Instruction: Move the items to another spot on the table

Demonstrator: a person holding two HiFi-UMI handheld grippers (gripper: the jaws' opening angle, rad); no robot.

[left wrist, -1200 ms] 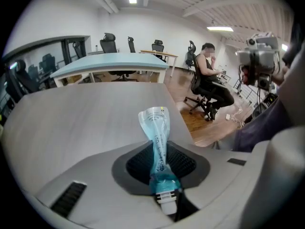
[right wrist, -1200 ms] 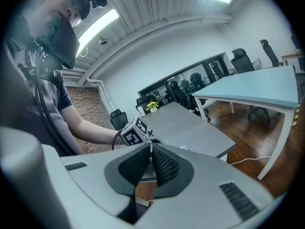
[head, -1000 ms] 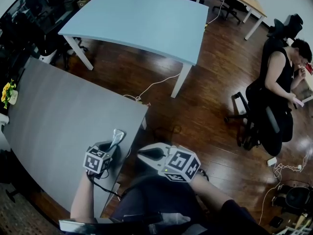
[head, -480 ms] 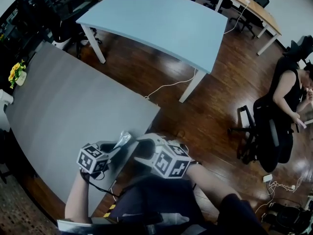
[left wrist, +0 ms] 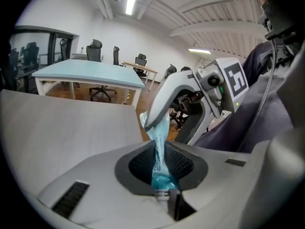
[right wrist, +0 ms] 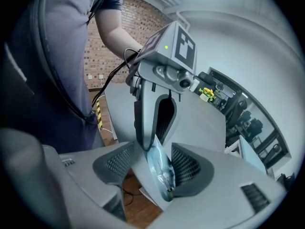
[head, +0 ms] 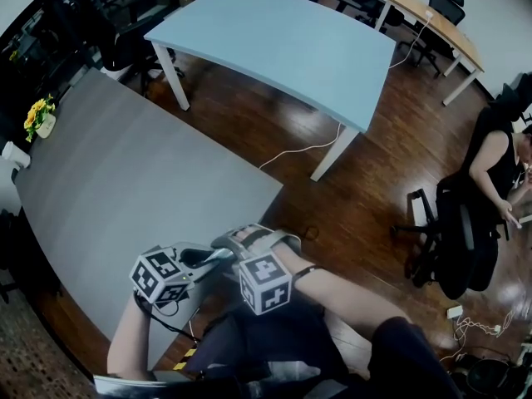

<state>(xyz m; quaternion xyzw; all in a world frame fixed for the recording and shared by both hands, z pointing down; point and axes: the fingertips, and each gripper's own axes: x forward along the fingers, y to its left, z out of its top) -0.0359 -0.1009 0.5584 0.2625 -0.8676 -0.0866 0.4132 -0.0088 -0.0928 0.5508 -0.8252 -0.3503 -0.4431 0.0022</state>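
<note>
The likeliest failure from here is a drop. The left hand-held gripper (left wrist: 161, 168) is clenched on the lower end of a thin teal sachet (left wrist: 159, 144), which sticks out ahead of its jaws. The right hand-held gripper (right wrist: 150, 171) is released: its jaws have just been opening and stand apart around the sachet's far end, with one tip of the left tool also between them. If this is a pass from one hand to the other, only the left jaws are holding the sachet. If they loosen before the right pads press on the film, it would probably slide out, and I judge it could miss the near edge of the grey tabletop (head: 125, 181), which lies just beside and below both tools, and land on the wood floor. Closing the right jaws as they stand could also pinch the left tool's tip rather than the sachet, or squeeze the soft pouch hard enough to strain its seam. As for pose, the two tools meet tip to tip, both tilted downward. The left forearm (head: 129, 339) rises from below its tool, and the right forearm (head: 349, 293) reaches in from the right with the marker cube facing up.
</note>
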